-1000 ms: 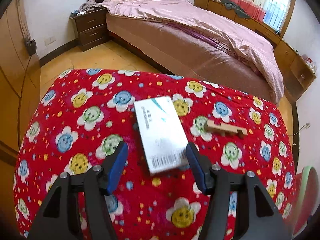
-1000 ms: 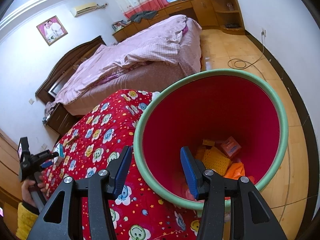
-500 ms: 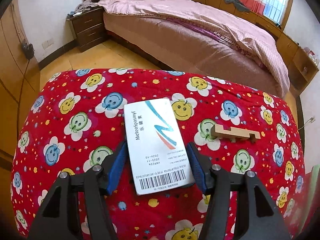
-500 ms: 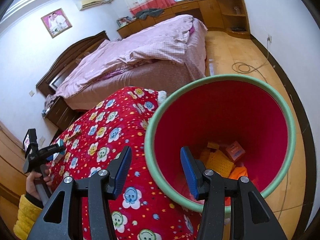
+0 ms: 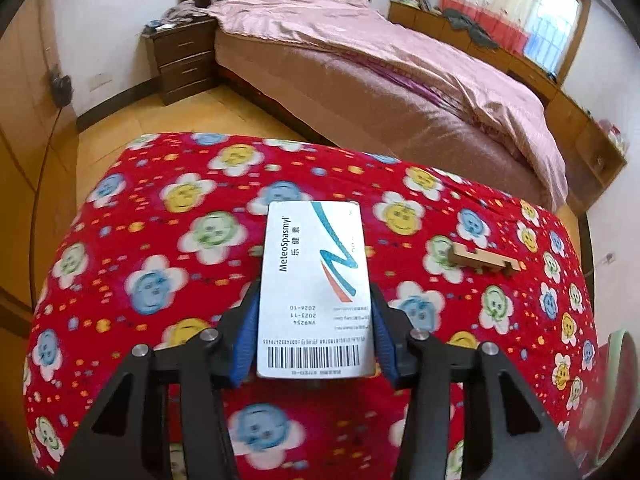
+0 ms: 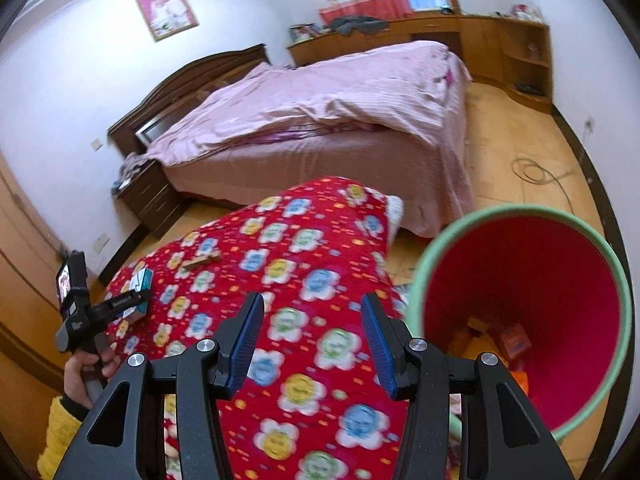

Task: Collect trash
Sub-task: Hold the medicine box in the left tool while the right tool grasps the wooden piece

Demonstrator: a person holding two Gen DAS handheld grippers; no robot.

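A white medicine box (image 5: 314, 288) marked MeteoSpasmyl sits between the blue pads of my left gripper (image 5: 314, 338), which is shut on it above the red smiley-flower cloth (image 5: 160, 240). The box and left gripper also show in the right wrist view (image 6: 138, 292) at the far left. A small wooden piece (image 5: 482, 261) lies on the cloth to the right of the box; it shows in the right wrist view too (image 6: 202, 260). My right gripper (image 6: 314, 340) is open and empty above the cloth. The red bin with a green rim (image 6: 432, 248) stands right of it, holding orange and red trash (image 6: 516, 340).
A bed with a pink cover (image 5: 400, 60) stands beyond the table. A dark nightstand (image 5: 182, 60) is at the back left. Wooden cabinets (image 6: 500, 48) line the far wall. A cable (image 6: 536, 172) lies coiled on the floor.
My left gripper has closed on the medicine box and lifted it off the cloth. My right gripper has swung left, away from over the bin, to above the cloth.
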